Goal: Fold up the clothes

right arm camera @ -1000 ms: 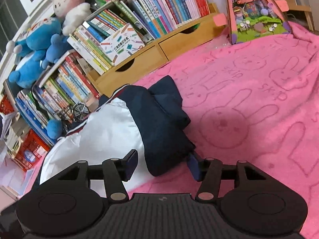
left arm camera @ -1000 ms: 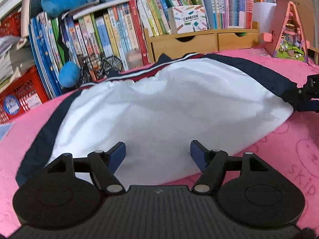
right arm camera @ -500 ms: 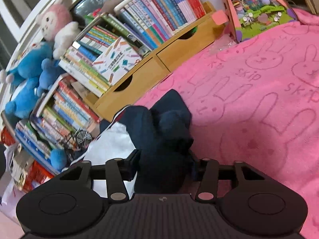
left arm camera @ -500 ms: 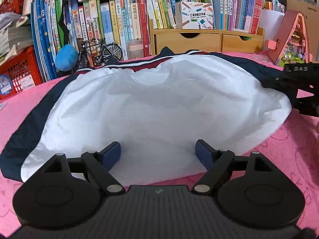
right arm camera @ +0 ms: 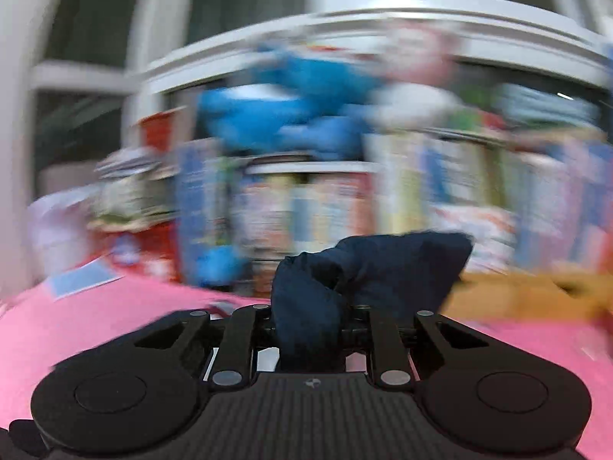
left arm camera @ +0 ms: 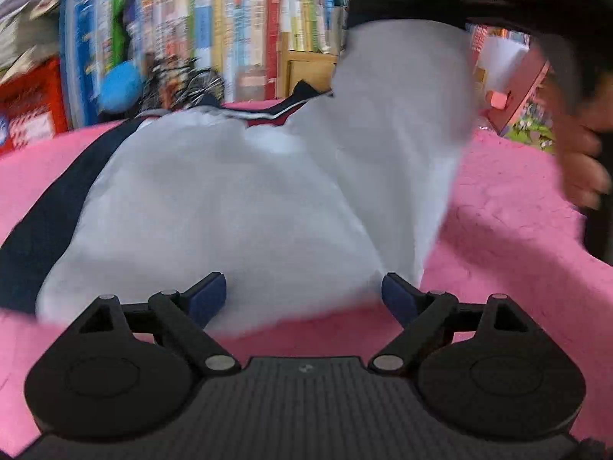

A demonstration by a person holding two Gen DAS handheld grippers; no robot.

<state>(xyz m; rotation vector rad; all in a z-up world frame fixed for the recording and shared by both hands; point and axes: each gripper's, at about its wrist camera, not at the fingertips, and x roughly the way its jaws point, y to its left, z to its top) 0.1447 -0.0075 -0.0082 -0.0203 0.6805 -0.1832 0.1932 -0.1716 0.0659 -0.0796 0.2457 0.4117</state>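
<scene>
Jacket (left arm camera: 237, 207), white with navy trim, lies on the pink blanket (left arm camera: 505, 253); we see its right side lifted off the blanket only in the left wrist view. Our left gripper (left arm camera: 302, 299) hovers at the near hem, its jaws opening with nothing pressed between them. In the right wrist view our right gripper (right arm camera: 308, 322) is closing on a bunched navy sleeve (right arm camera: 367, 264), which hides its pads. Bookshelf (right arm camera: 325, 207) and blue plush toy (right arm camera: 291, 111) smear into blur there. A hand (left arm camera: 578, 165) shows at the right edge, cut off.
</scene>
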